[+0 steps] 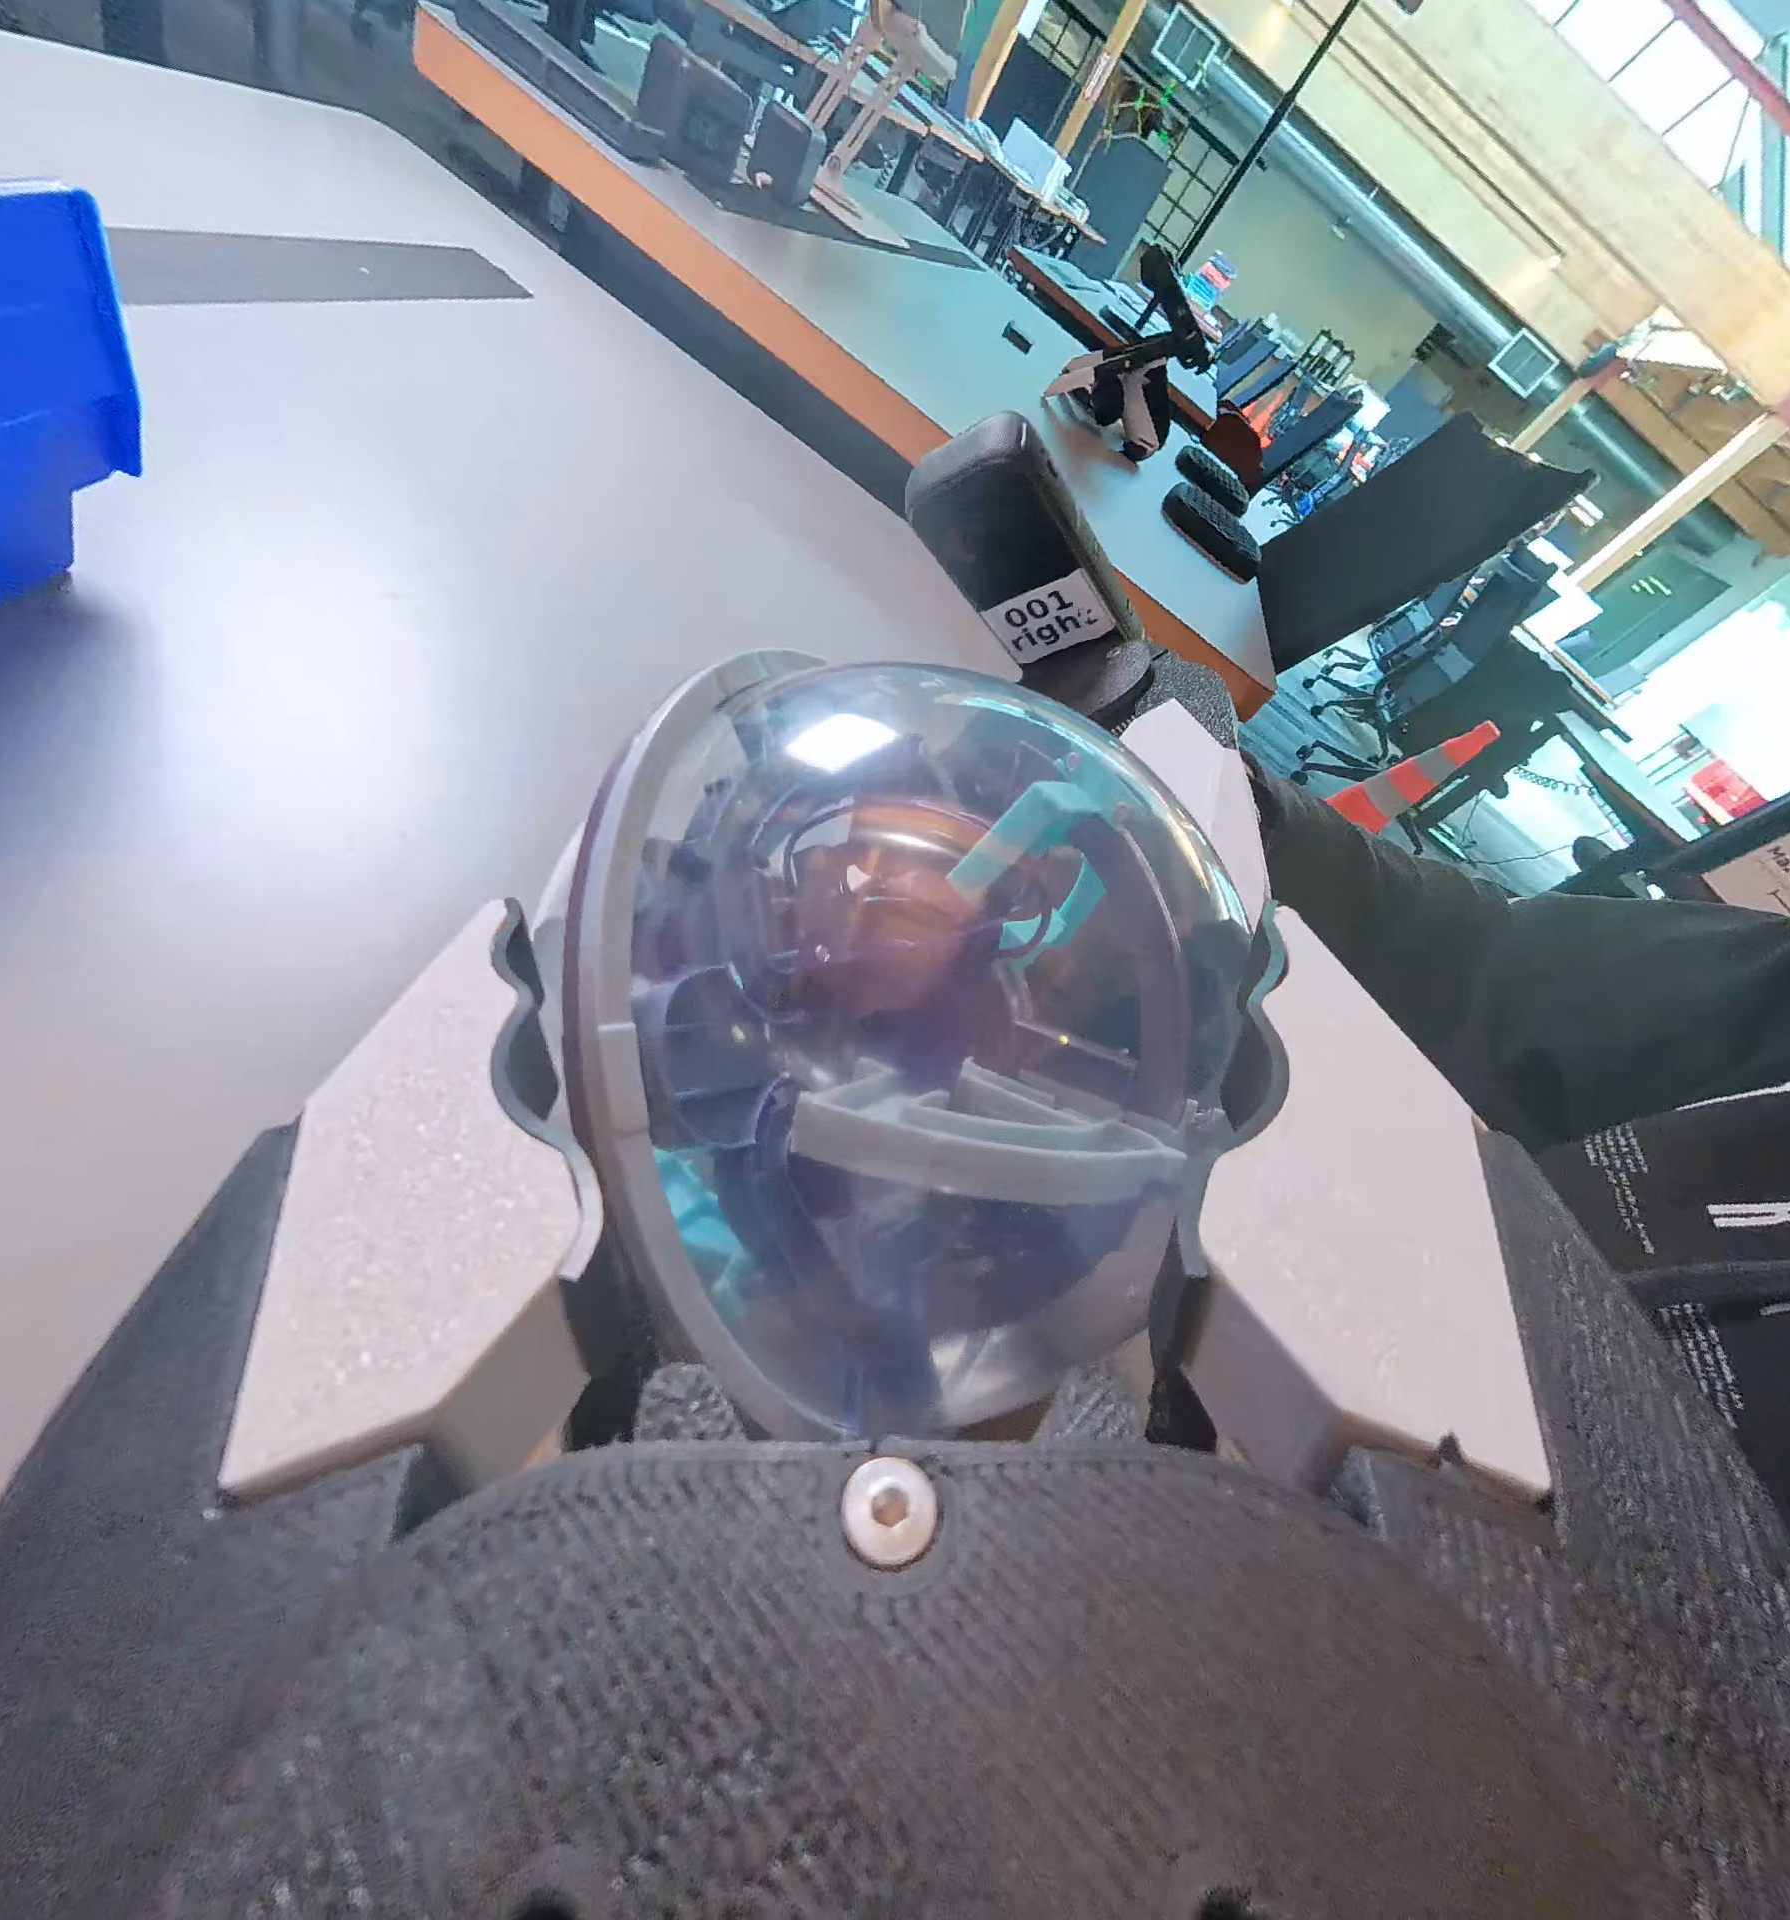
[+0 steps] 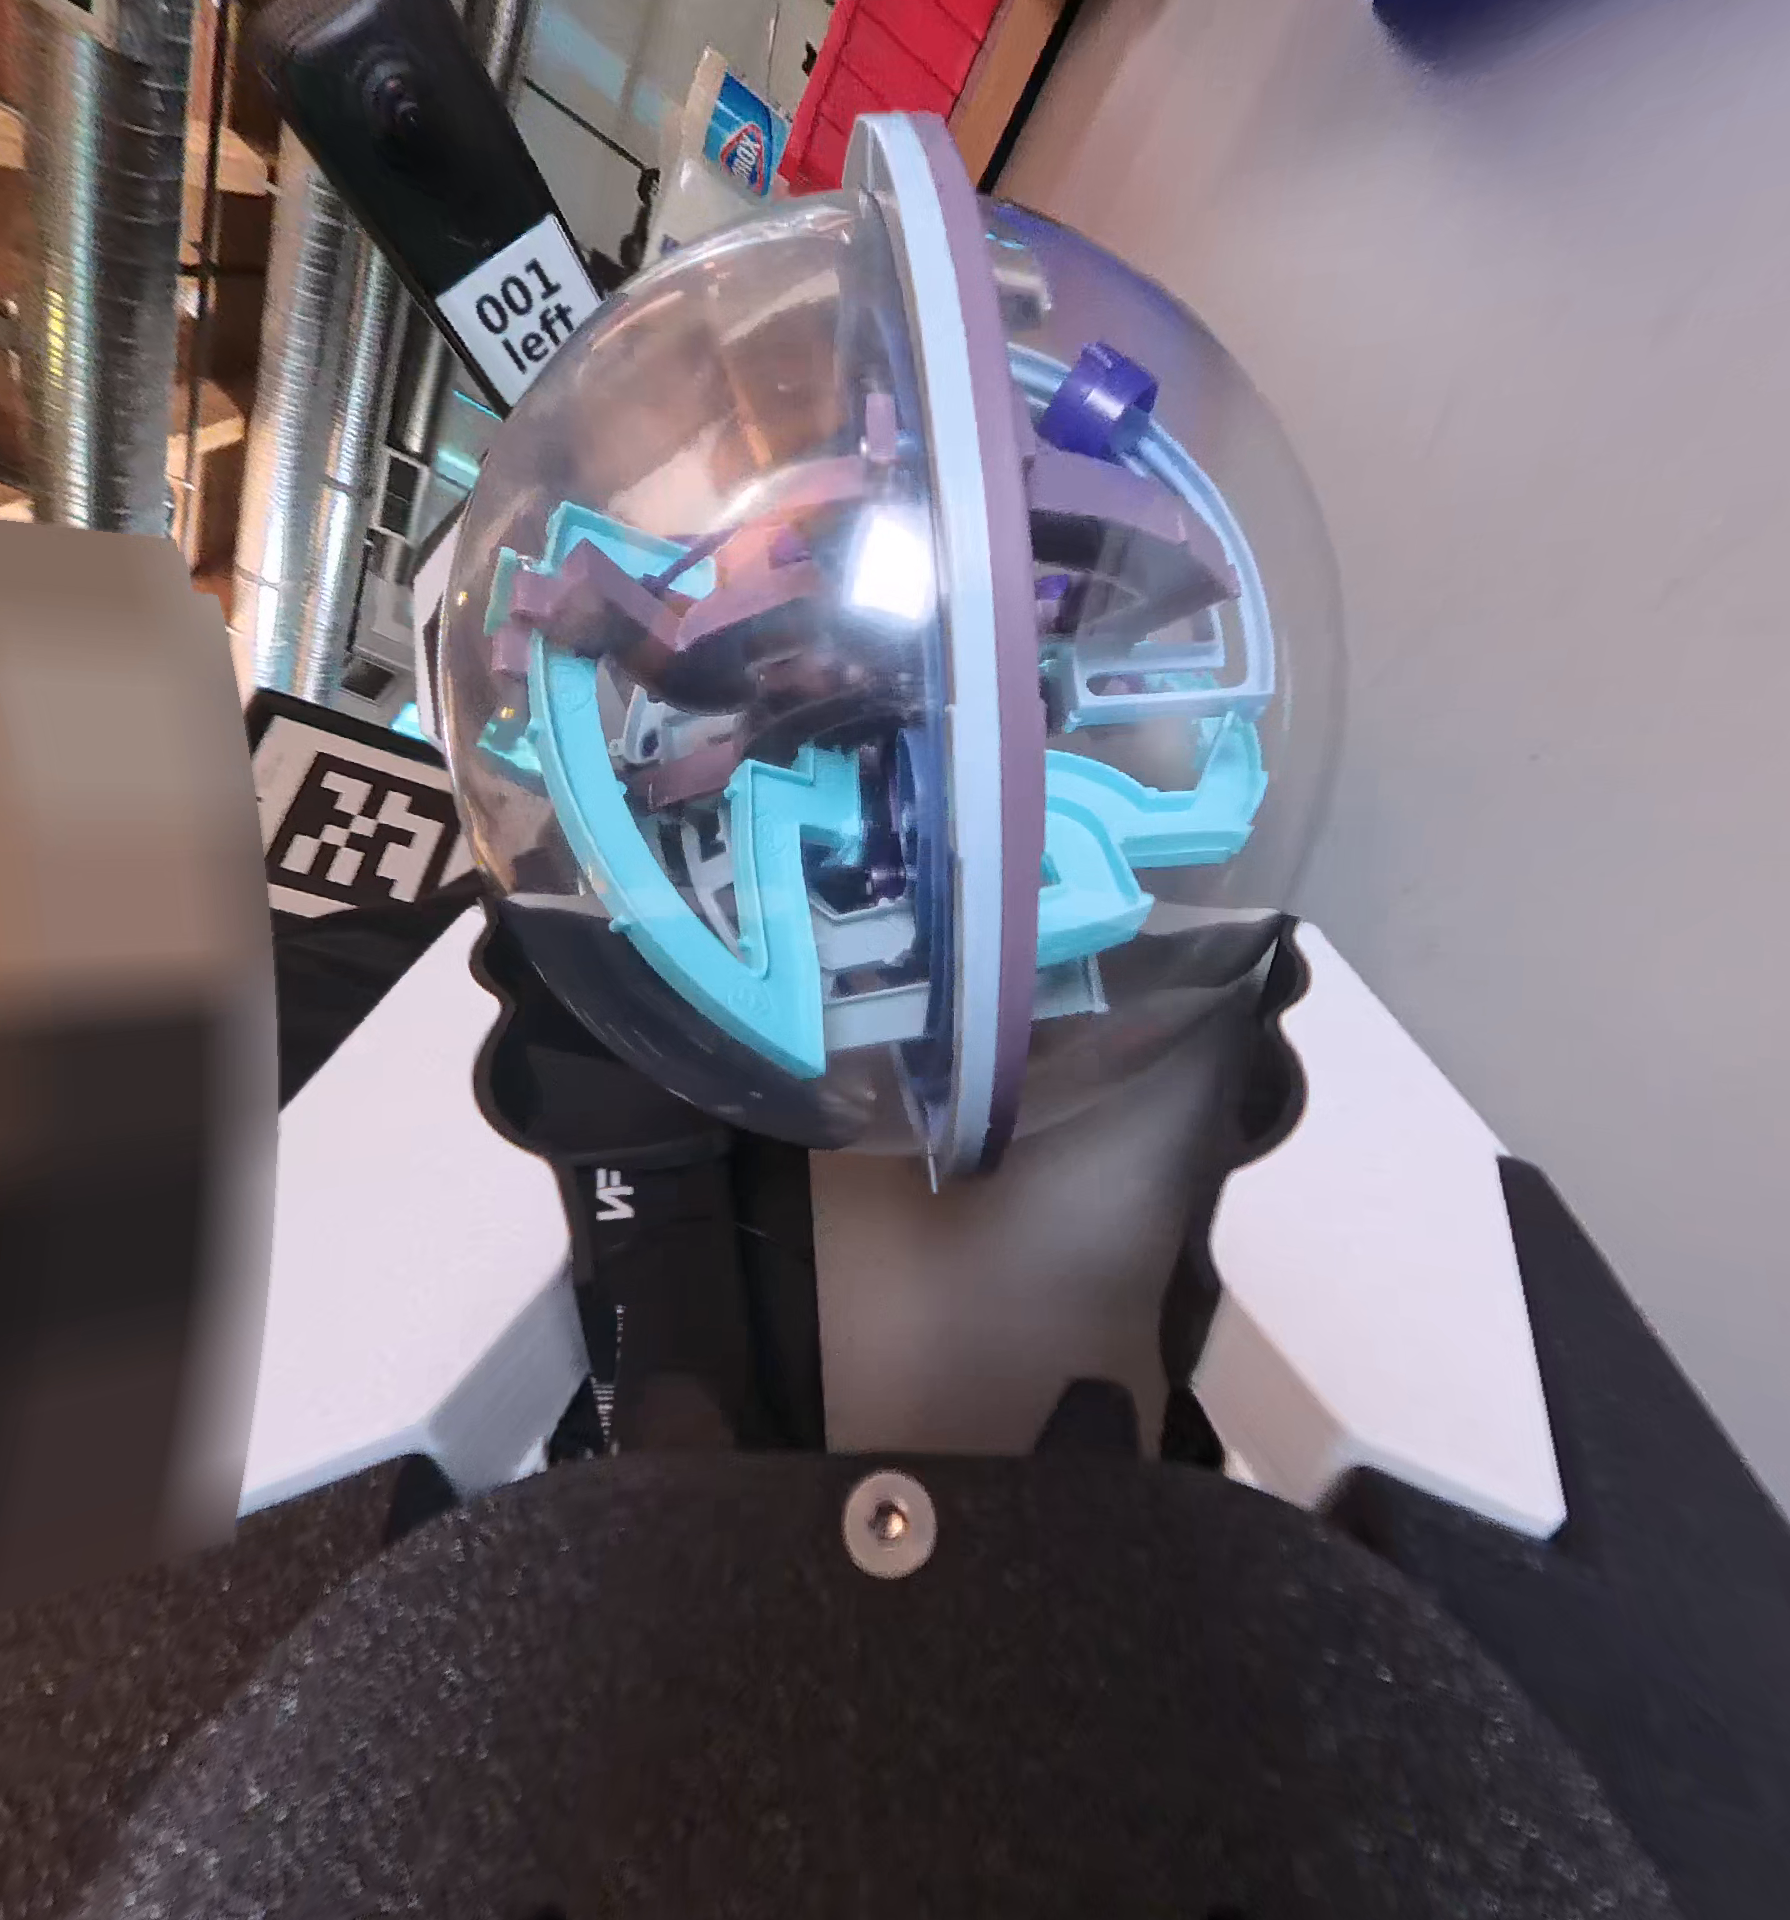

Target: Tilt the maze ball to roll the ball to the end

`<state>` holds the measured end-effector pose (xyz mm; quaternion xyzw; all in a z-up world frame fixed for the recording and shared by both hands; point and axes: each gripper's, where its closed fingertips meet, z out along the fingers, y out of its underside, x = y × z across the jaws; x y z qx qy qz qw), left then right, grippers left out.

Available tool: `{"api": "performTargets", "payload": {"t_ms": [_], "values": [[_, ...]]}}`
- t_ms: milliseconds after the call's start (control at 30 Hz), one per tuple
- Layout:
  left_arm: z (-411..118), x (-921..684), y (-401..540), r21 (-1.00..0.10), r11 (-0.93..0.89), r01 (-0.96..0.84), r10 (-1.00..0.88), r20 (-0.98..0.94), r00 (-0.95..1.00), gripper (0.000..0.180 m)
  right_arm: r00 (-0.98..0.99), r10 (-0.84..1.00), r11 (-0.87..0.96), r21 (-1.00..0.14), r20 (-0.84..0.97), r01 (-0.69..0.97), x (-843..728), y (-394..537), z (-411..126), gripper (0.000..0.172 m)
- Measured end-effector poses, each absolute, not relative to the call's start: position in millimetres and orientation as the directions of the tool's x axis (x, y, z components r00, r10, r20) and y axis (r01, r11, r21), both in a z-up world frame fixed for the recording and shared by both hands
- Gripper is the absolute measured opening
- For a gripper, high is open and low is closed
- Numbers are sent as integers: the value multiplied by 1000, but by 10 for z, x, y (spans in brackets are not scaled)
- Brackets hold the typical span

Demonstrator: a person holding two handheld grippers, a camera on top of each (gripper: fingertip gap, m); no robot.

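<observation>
The maze ball (image 1: pixel 901 1049), a clear sphere with a grey-and-purple equator ring and teal, purple and grey tracks inside, is held up above the grey tabletop (image 1: pixel 371 644) between both tools at once. In the left wrist view it fills the centre, and the left hand-held gripper (image 1: pixel 891 1029) is clenched on it: the dark wavy pads (image 1: pixel 522 1023) at 9 and 3 o'clock press on the ring and the clear shell. The ring runs tilted, from 11 o'clock down to 6 o'clock. Behind the ball, at 1 o'clock, part of the other tool's black body with a white sticker shows, and a dark sleeve (image 1: pixel 1556 997) comes in from 3 o'clock. A blue bin (image 1: pixel 18 416) stands on the tabletop at 10 o'clock, well apart from the ball.

In the right wrist view the ball (image 2: pixel 766 665) sits at the centre and towards 12 o'clock, its ring nearly upright. The right hand-held gripper (image 2: pixel 891 1018) grasps its lower part, the black pads (image 2: pixel 501 1023) set against the clear shell on either side. The small rolling ball inside cannot be made out in either view.
</observation>
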<state>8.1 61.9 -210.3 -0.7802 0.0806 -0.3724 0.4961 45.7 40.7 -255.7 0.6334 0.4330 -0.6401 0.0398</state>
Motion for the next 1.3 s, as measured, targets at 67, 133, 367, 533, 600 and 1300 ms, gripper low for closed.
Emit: {"api": "performTargets", "payload": {"t_ms": [67, 133, 367, 533, 600, 1300], "values": [[-2101, 79, 634, -839, -488, 240, -493, 491, 718, 131, -195, 539, -602, -537, -819, 591, 461, 461, -2551, 136], [-2099, 74, 658, -836, -486, 253, -488, 500, 715, 131, -197, 599, -576, -588, -776, 568, 468, 547, -2537, 140], [-2095, 60, 727, -820, -494, 287, -468, 530, 708, 131, -258, 966, 79, -963, 10, 258, 615, 740, -2163, 135], [-2085, 91, 779, -822, -489, 292, -470, 530, 706, 130, -259, 899, 421, -861, 354, 284, 524, 590, -2359, 137], [-2075, 126, 780, -836, -476, 273, -491, 510, 706, 130, -271, 906, 401, -865, 326, 302, 470, 601, -2446, 135], [-2238, -25, 617, -971, -238, -10, -667, 156, 728, 143, -321, 938, -3, -931, -129, 366, 329, 760, -2438, 133]]}}
